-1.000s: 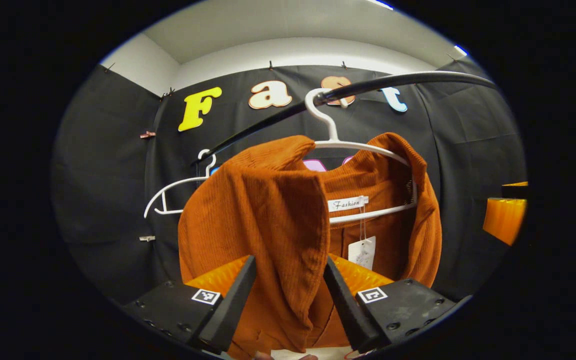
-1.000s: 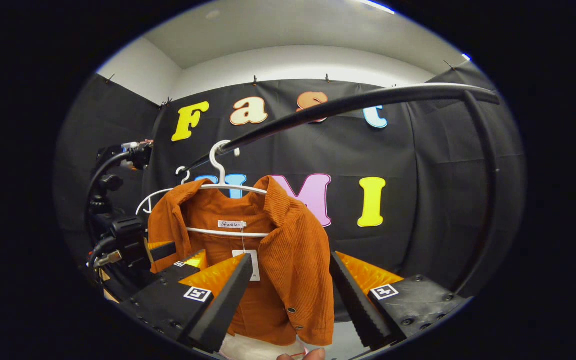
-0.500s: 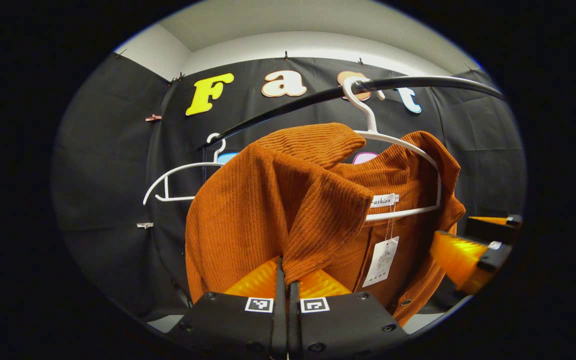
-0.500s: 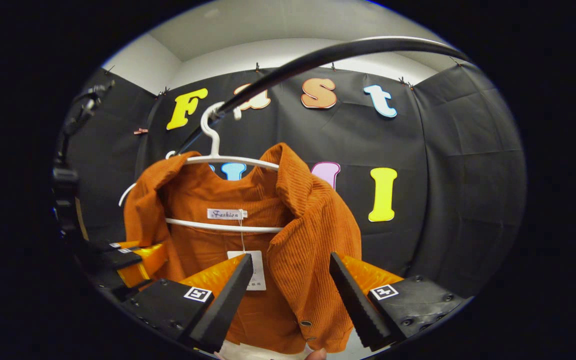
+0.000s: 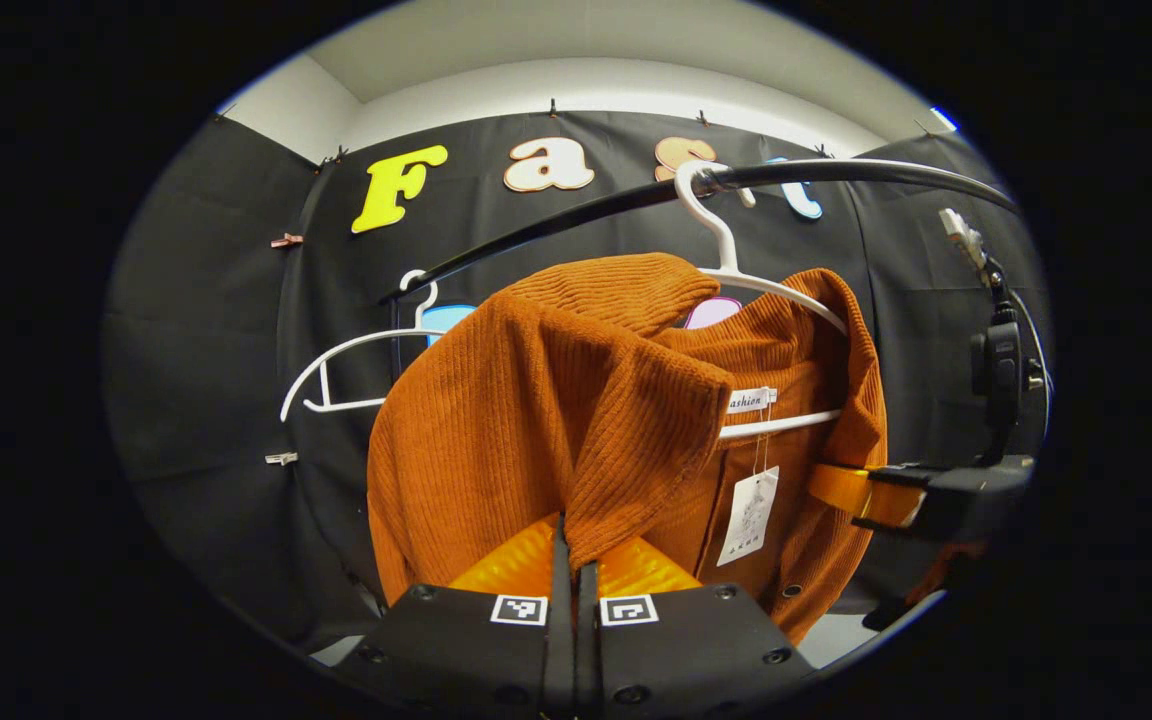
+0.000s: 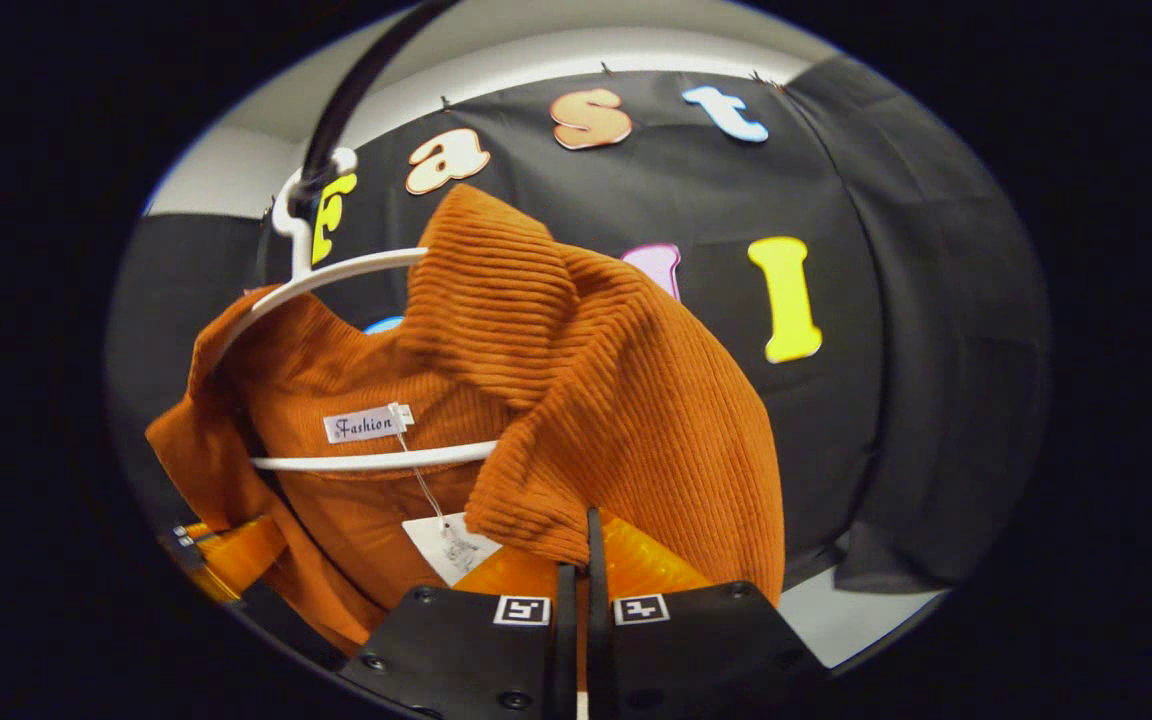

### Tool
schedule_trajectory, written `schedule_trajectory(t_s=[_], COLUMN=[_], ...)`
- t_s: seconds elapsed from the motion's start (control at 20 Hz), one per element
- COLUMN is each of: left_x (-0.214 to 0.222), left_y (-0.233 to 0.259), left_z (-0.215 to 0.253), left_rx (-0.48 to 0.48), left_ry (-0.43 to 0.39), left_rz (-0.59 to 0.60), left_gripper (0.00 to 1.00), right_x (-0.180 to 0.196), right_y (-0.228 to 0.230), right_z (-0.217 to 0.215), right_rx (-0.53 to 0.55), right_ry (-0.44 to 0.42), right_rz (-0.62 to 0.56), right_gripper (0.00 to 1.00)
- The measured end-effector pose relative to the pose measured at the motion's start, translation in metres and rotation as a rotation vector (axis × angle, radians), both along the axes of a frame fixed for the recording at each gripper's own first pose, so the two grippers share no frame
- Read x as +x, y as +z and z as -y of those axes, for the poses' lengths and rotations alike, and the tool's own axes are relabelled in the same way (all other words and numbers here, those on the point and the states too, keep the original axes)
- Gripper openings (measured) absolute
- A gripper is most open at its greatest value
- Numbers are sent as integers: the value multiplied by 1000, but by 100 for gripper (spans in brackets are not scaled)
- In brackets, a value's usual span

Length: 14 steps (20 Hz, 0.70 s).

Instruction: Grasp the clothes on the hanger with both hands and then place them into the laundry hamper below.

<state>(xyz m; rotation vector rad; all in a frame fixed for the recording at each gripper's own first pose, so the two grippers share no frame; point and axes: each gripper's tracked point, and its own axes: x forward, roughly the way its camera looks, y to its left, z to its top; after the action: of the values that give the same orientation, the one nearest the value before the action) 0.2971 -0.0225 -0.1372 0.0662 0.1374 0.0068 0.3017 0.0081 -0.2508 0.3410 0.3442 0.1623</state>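
Note:
A rust-orange corduroy jacket (image 5: 546, 420) hangs on a white hanger (image 5: 736, 275) hooked over a black rail (image 5: 836, 172). My left gripper (image 5: 569, 540) is shut on the lower edge of the jacket's left front panel. In the right gripper view the same jacket (image 6: 626, 400) hangs from its hanger (image 6: 336, 280), and my right gripper (image 6: 581, 540) is shut on the edge of its right front panel. The right gripper also appears at the right of the left gripper view (image 5: 921, 495), against the jacket's far side. A white tag (image 5: 748, 515) dangles inside the jacket.
An empty white hanger (image 5: 356, 365) hangs farther left on the same rail. The black cloth wall stands close behind the jacket. A strip of pale floor (image 6: 826, 610) shows low on the right in the right gripper view.
The right gripper moved in and closed on the jacket's right front edge; it stood open half a second ago. The left gripper closed on the left panel one second ago and holds.

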Motion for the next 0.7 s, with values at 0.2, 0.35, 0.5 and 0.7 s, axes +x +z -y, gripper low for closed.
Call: schedule_trajectory(t_s=[0.2, 0.35, 0.5, 0.7], left_x=[-2, -7, -11, -18], left_y=[0, -1, 12, 33], left_z=[-6, -2, -4, -8], left_rx=[-12, -67, -78, -132], left_ry=[-17, -71, -113, -185], left_rz=[-18, -92, -160, -238], left_gripper=[3, 5, 5, 5], right_x=[-14, -27, -38, -34], right_y=[2, 1, 5, 34], right_z=[-6, -19, -13, 23], right_rx=[70, 169, 178, 100], right_ry=[89, 165, 238, 217], right_rz=[-99, -230, -373, -331], right_gripper=[8, 4, 4, 5])
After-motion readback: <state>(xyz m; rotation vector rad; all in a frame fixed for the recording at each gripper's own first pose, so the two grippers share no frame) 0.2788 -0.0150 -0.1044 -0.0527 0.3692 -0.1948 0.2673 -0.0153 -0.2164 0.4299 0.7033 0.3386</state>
